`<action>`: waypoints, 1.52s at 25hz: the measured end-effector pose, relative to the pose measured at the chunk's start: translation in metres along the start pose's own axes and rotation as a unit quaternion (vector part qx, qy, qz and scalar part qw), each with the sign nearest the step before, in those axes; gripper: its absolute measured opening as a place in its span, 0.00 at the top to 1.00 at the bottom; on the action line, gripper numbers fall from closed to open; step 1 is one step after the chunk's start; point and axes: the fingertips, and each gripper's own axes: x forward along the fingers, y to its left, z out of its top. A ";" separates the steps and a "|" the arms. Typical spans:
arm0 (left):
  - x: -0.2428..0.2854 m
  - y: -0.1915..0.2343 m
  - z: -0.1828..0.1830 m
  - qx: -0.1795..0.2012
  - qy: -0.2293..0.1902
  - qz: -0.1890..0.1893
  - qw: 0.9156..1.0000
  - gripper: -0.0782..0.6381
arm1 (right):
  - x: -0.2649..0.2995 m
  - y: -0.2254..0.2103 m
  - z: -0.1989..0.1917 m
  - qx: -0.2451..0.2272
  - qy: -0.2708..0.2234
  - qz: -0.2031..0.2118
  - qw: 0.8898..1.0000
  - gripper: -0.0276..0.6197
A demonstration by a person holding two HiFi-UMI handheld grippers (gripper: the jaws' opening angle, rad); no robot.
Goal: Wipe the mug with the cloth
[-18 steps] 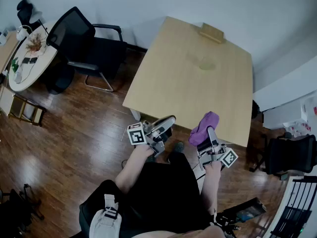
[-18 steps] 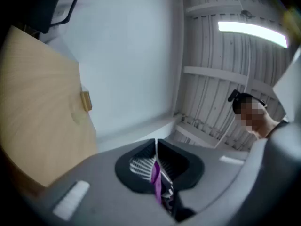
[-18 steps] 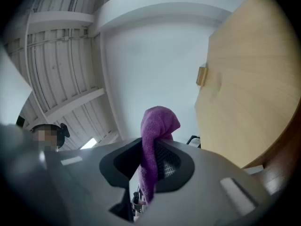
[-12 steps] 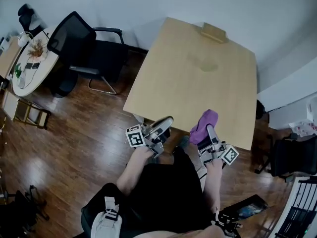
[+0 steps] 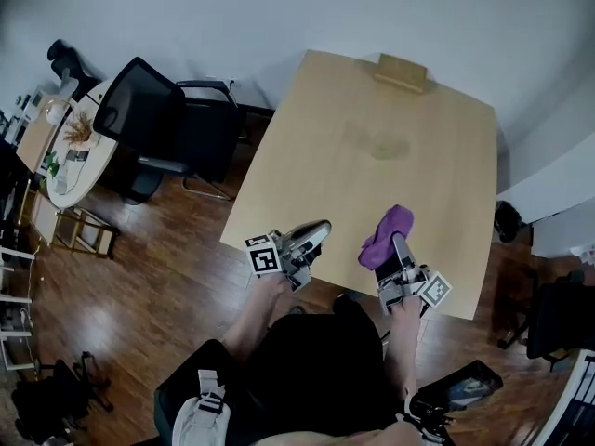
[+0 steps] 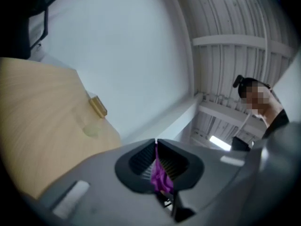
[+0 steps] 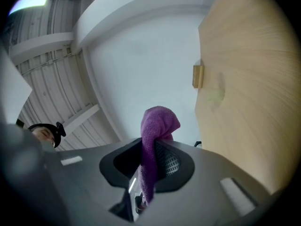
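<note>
Cloth, purple, is being pinched between the closed jaws of the right gripper. A strip of it is running down between the pads, and a rounded fold is bulging out past the jaw tips. In the head view the right gripper is hovering at the near edge of the table, with the cloth sticking out ahead of its jaws over the wood.

Off to the left of those jaws, and apart from the cloth, the left gripper is also hovering at the near edge. In its own view the left gripper is showing its jaws shut, tips meeting. A sliver of purple is showing in the slot below the tips. Whether it is lying between the pads or beyond them cannot be told.

Ahead of both pairs of jaws the bare table is stretching away. Well ahead of them a faint greenish patch is lying on the wood, too pale to identify. Beyond it a small wooden block is sitting at the far edge, against the pale wall. Both gripper views are catching the patch and the block in that order.

Far to the left of the left jaws, off the table, a black office chair is standing on the dark wood floor.
</note>
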 end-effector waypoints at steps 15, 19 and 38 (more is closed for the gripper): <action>0.156 0.161 -0.003 0.288 0.251 0.141 0.913 0.71 | -0.002 -0.047 0.113 0.035 -0.069 -0.015 0.997 0.86; 0.186 0.233 -0.013 0.415 0.368 0.165 0.816 0.66 | 0.006 -0.046 0.124 0.014 -0.086 -0.026 0.996 0.86; 0.231 0.291 -0.030 0.348 0.456 0.103 0.812 0.83 | 0.007 -0.065 0.132 -0.020 -0.104 -0.094 0.990 0.86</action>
